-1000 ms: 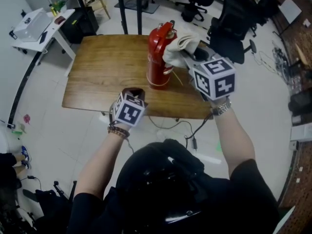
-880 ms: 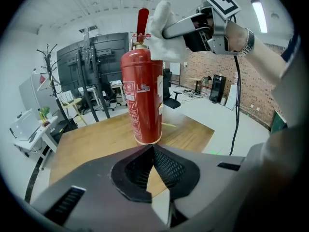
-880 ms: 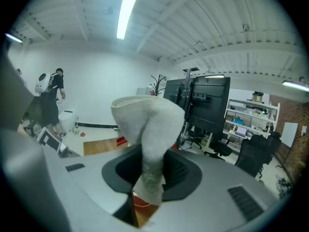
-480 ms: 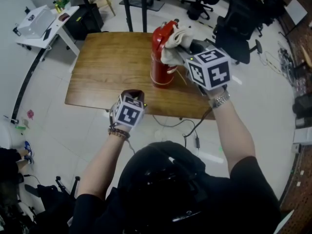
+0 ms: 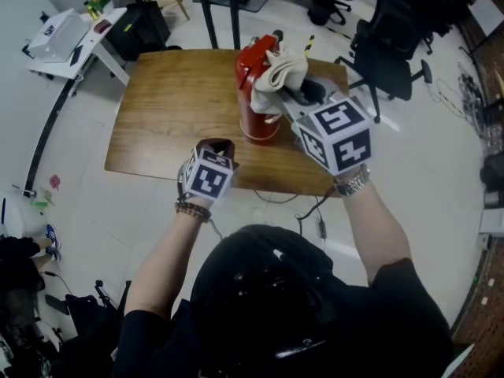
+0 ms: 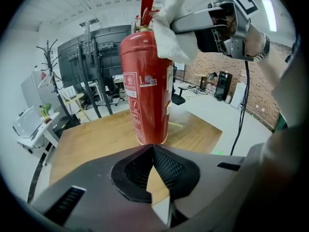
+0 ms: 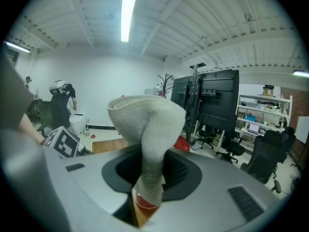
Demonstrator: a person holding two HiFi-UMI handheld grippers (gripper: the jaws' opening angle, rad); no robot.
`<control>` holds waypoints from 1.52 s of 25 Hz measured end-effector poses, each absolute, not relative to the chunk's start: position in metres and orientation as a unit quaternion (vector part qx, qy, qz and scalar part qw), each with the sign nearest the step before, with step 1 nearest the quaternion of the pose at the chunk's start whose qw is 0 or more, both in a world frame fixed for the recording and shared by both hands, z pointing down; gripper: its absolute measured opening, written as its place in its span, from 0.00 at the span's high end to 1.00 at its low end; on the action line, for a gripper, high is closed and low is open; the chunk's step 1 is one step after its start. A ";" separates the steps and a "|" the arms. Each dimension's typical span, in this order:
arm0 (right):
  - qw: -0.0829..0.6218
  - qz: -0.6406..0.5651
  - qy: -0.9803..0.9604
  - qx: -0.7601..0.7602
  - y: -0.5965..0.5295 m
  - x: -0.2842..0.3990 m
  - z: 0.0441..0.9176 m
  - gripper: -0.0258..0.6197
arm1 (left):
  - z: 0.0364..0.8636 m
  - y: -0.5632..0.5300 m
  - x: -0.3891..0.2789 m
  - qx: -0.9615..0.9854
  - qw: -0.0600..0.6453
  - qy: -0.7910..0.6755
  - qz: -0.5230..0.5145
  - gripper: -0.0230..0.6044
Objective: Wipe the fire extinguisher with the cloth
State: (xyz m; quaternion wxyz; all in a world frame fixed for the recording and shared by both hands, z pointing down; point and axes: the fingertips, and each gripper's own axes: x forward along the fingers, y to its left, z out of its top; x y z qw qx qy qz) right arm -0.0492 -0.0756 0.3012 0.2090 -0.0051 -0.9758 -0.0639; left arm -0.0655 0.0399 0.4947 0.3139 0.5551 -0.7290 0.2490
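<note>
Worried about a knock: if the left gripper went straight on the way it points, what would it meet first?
Probably the lower body of the fire extinguisher, standing dead ahead of the shut left gripper; the table lies just under that line, so depth is uncertain.

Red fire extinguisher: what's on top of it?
A folded white cloth, pinched in the right gripper, presses on top of the red metal fire extinguisher. Parts beneath the cloth are hidden.

Black helmet point(image 5: 261, 298), black short sleeves point(image 5: 405, 305), beaded bracelet point(image 5: 191, 209), seemingly a metal watch point(image 5: 352, 183)
</note>
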 end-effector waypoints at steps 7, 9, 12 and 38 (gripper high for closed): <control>0.193 -0.079 -0.978 -0.025 -0.073 -0.047 0.299 0.79 | 0.500 0.022 -0.075 0.544 0.324 -0.731 0.253 0.96; 0.191 -0.079 -0.978 -0.030 -0.073 -0.045 0.301 0.79 | 0.501 0.017 -0.076 0.544 0.323 -0.732 0.254 0.96; 0.190 -0.077 -0.978 -0.029 -0.074 -0.044 0.303 0.79 | 0.502 0.009 -0.076 0.549 0.318 -0.730 0.255 0.96; 0.278 -0.020 -0.946 0.168 -0.076 -0.038 0.396 0.79 | 0.500 0.048 -0.099 0.652 0.274 -0.639 0.304 0.96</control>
